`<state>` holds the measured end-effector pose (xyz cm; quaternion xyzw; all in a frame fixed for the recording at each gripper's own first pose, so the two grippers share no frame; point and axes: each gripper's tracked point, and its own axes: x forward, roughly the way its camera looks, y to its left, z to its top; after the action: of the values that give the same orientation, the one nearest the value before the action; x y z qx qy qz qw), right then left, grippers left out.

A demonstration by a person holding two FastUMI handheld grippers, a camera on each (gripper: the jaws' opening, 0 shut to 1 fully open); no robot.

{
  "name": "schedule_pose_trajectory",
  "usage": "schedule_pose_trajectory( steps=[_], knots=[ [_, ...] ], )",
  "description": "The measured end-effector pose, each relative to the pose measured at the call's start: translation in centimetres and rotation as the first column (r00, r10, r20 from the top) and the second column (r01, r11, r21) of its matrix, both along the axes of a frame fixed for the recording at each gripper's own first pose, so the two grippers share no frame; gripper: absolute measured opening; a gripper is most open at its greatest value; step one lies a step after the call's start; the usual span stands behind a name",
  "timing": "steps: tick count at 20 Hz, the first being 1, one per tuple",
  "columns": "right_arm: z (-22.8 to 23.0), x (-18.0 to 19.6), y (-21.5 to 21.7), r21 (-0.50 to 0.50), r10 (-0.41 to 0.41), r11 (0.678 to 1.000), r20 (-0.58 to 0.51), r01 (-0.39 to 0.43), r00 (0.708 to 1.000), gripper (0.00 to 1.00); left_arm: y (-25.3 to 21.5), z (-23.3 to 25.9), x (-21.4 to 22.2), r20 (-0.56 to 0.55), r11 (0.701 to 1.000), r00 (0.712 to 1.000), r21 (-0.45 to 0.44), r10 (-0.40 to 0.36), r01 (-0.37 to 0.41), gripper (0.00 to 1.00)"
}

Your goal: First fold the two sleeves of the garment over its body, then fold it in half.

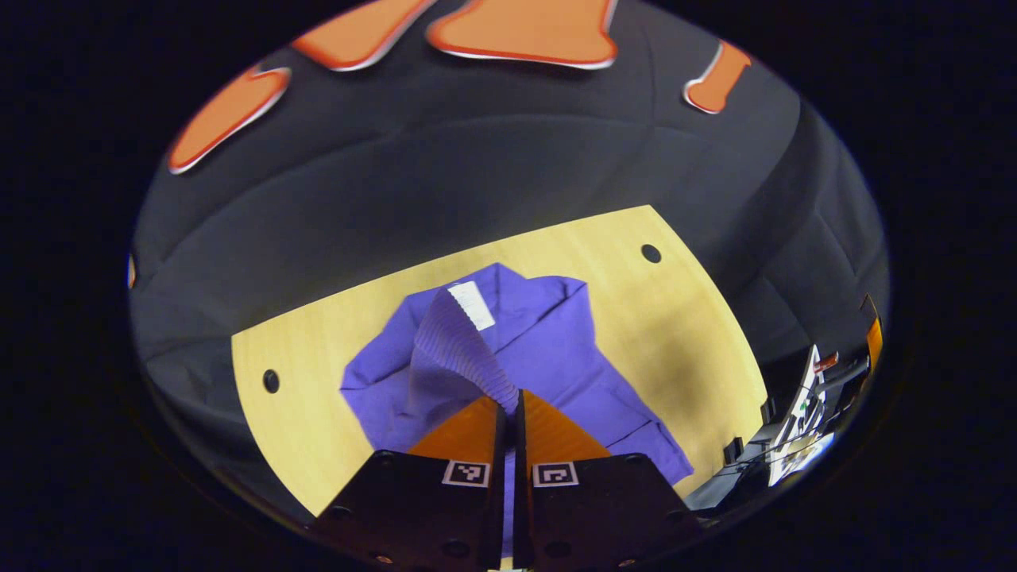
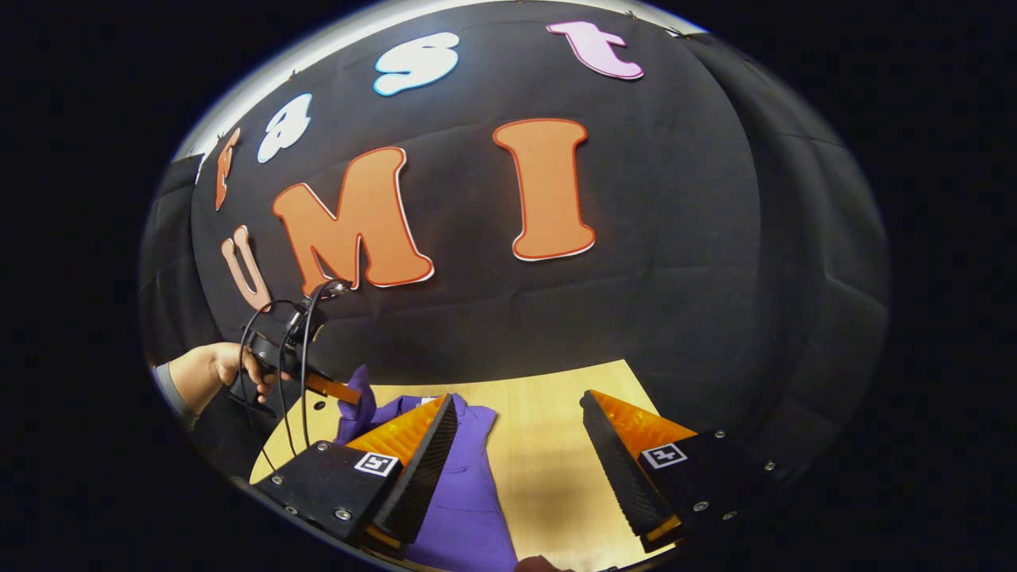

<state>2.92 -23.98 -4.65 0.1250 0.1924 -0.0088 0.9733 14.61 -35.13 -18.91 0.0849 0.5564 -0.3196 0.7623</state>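
Note:
A purple garment (image 1: 556,357) lies spread on the light wooden table (image 1: 683,318). My left gripper (image 1: 512,397) is shut on the ribbed cuff of one sleeve (image 1: 461,342), which is lifted and stretched over the garment's body; a white label (image 1: 473,306) shows on it. In the right gripper view the garment (image 2: 465,485) lies low on the left of the table (image 2: 548,445). My right gripper (image 2: 518,401) hangs open above the table with nothing between its fingers. Farther left, a hand (image 2: 214,369) holds the left gripper (image 2: 342,391) with the purple sleeve (image 2: 359,405) raised in it.
The table has two small round holes (image 1: 651,253) (image 1: 271,380) near its far corners. Dark cloth walls stand close behind the table. Some equipment with cables (image 1: 802,429) sits beyond the table's right edge. A cable (image 2: 306,357) trails from the left gripper.

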Motion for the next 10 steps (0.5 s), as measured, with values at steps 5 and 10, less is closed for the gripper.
schedule_pose_trajectory(
  steps=[5,10],
  knots=[
    [-1.3,-0.3,-2.7,0.005,-0.034,0.999,-0.019,0.034,0.999,0.95,-6.9,-3.7,-1.6,-0.05,0.998,0.997,0.012,-0.059,0.06,0.06],
    [-2.8,-0.5,-3.6,0.009,-0.049,0.999,-0.058,0.049,0.997,0.95,-11.6,-4.9,-3.2,-0.101,0.996,0.992,-0.052,-0.081,0.076,0.15]
  ],
)
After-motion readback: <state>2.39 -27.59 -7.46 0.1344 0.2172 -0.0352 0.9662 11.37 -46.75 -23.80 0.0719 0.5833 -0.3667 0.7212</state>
